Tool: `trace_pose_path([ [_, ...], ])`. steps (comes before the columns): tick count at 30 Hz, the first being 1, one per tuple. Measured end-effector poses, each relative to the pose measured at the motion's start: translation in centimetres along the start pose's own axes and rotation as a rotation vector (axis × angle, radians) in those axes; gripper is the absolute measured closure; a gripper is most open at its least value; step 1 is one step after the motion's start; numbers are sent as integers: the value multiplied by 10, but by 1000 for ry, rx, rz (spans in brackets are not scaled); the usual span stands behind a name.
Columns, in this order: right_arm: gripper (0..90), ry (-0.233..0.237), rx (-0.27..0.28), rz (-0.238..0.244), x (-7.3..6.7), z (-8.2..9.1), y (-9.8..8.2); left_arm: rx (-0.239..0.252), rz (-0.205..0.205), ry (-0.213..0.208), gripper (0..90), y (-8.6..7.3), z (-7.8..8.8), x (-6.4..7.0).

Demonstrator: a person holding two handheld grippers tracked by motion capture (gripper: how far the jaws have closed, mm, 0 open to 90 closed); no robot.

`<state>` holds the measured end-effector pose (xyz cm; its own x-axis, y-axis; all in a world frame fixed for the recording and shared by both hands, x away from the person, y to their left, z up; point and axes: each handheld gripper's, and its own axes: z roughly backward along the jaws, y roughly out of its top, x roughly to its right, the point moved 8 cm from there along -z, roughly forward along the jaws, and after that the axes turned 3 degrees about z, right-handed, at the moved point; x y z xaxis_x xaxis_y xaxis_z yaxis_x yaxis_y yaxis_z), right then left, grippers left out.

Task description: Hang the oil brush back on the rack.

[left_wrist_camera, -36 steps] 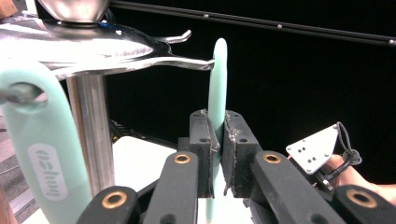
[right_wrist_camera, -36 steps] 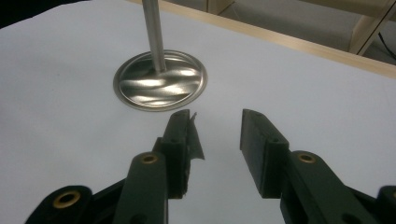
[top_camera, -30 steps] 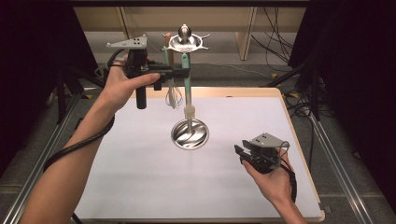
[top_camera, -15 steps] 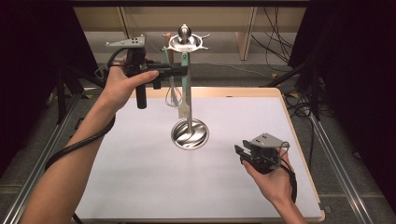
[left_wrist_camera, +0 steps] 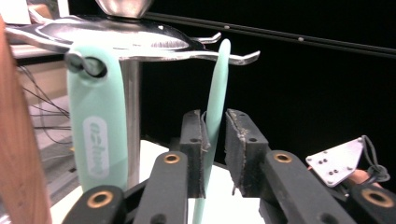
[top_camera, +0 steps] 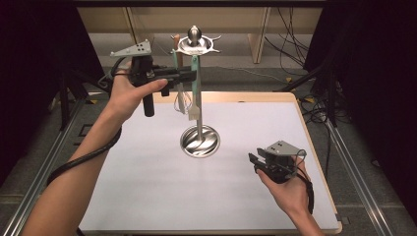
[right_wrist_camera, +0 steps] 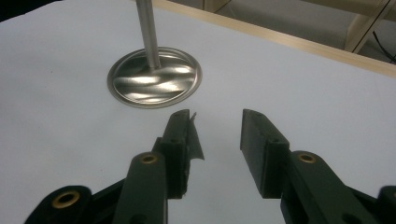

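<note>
Fingers (left_wrist_camera: 194, 140) astride mint handle (left_wrist_camera: 215, 107) — loosened.

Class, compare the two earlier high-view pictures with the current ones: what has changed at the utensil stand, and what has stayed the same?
The left claw has just been opening: its jaws now stand apart around the mint-green handle hanging from the stand's hook, one pad touching it and a gap on the other side. The left hand barely shifted. The right claw, open and empty, the stand and the other hanging utensils stayed put.

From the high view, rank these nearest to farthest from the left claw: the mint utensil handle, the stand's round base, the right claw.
1. Mint utensil handle, at the left claw tips.
2. Stand's round base, below at table centre.
3. Right claw, lower right.
</note>
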<state>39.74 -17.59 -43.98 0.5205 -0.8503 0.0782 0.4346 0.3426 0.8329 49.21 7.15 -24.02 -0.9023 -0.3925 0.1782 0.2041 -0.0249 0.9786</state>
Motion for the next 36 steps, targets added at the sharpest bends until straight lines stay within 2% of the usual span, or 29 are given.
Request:
trace_pose_path([
  [1,635,4,-6,-19,-2,1,0,1,-8,15,729,-1,1,0],
  [6,635,-1,6,0,1,0,1,22,-45,66,678,-5,8,3],
  [7,634,-3,5,3,1,0,1,29,-58,89,644,-6,10,4],
  [8,634,-3,5,3,1,0,1,29,-58,89,643,-6,10,4],
  [9,634,3,-3,-20,-1,0,1,31,-63,95,637,-7,12,6],
  [11,633,5,-7,-13,-2,0,0,32,-74,113,626,-9,14,8],
  [12,633,10,-11,-33,-4,0,0,32,-80,124,603,-10,15,11],
  [13,633,10,-11,-33,-4,0,0,32,-80,124,593,-10,15,11],
  [16,632,-2,6,10,0,-1,2,33,-94,137,555,-13,18,16],
  [17,631,-1,0,-20,-2,0,2,26,-100,134,527,-14,20,18],
  [19,630,6,4,-20,-2,-1,2,22,-111,147,509,-18,24,21],
  [22,630,-9,31,-5,1,-2,3,18,-109,157,477,-22,28,22],
  [23,629,-6,8,-39,-1,0,1,13,-110,170,467,-25,32,23],
  [24,629,-6,8,-39,-1,0,1,13,-110,170,459,-25,32,23],
  [25,628,-12,0,-4,3,3,1,6,-114,186,451,-29,36,23],
  [26,628,-12,0,-4,3,3,1,6,-114,186,447,-29,36,23],
  [27,627,-2,5,-22,3,3,1,6,-109,204,441,-32,41,23],
  [28,627,-28,43,-18,5,0,3,6,-109,204,435,-32,41,23],
  [29,625,-24,29,8,7,2,3,1,-115,225,431,-37,45,22],
  [30,625,-24,29,8,7,2,3,1,-115,225,425,-37,45,22],
  [31,623,-1,2,-18,5,4,0,-3,-115,245,421,-43,50,20],
  [32,623,-1,2,-18,5,4,0,-3,-115,245,419,-43,50,20],
  [33,622,-3,-3,-29,6,5,0,1,-117,266,417,-49,55,18],
  [34,622,-6,2,-21,7,5,0,1,-117,266,414,-49,55,18],
  [35,622,-7,-4,-33,7,6,-1,-2,-111,296,412,-56,62,15],
  [36,622,-7,-4,-33,7,6,-1,-2,-111,296,410,-56,62,15],
])
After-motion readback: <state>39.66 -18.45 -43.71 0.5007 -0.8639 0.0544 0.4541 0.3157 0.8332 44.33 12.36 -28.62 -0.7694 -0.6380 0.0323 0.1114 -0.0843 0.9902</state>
